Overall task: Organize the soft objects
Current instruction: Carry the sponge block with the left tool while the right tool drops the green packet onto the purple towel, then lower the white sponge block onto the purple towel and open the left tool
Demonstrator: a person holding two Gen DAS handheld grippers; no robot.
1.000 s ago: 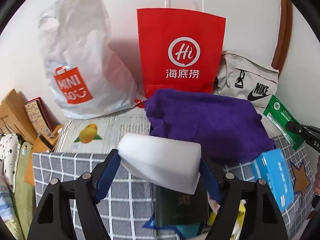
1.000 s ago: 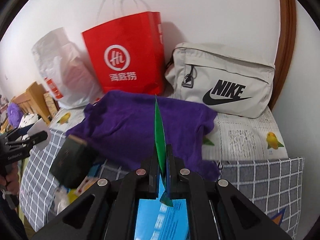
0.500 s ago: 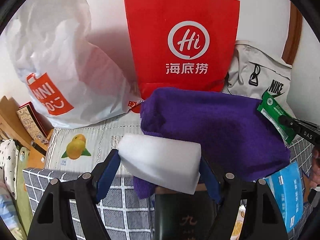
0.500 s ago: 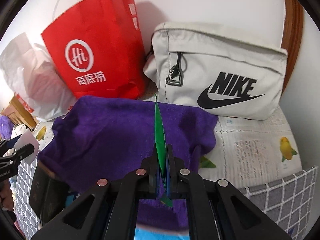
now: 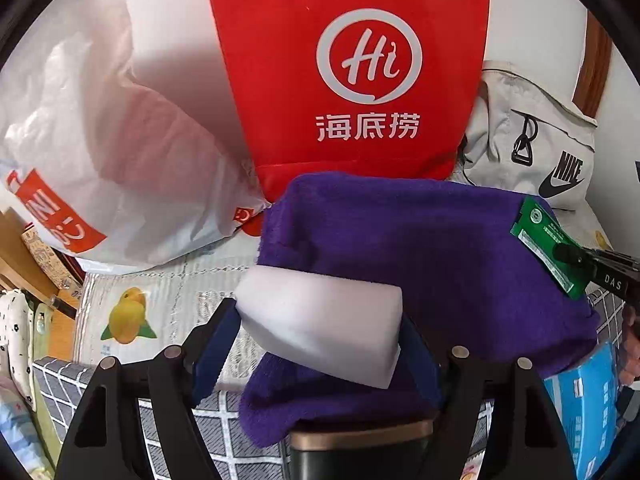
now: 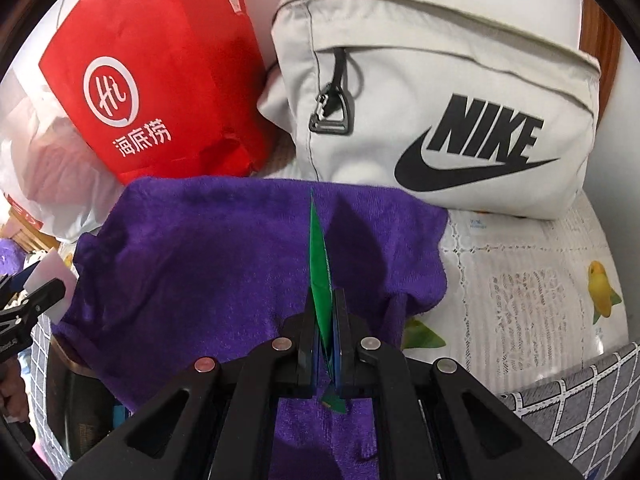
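Note:
My left gripper (image 5: 316, 324) is shut on a white foam sponge block (image 5: 320, 320), held just above the near left part of a purple towel (image 5: 420, 248) spread on the bed. My right gripper (image 6: 323, 312) is shut on a flat green packet (image 6: 318, 256), seen edge-on over the same purple towel (image 6: 208, 264). In the left wrist view that green packet (image 5: 548, 248) and the right gripper's tip (image 5: 576, 256) hang over the towel's right edge. In the right wrist view the sponge (image 6: 52, 276) and left gripper show at the far left.
A red paper bag (image 5: 352, 72), a white plastic bag (image 5: 100, 140) and a beige Nike pouch (image 6: 460, 120) stand against the wall behind the towel. A dark box (image 5: 360, 452) and a blue packet (image 5: 584, 404) lie on the grey checked cover (image 5: 120, 400). Wooden furniture (image 5: 24, 248) sits left.
Both grippers have moved forward and down toward the wall; the bags and towel loom larger. The sponge and the green packet now hang over the towel. Neither grip has changed.

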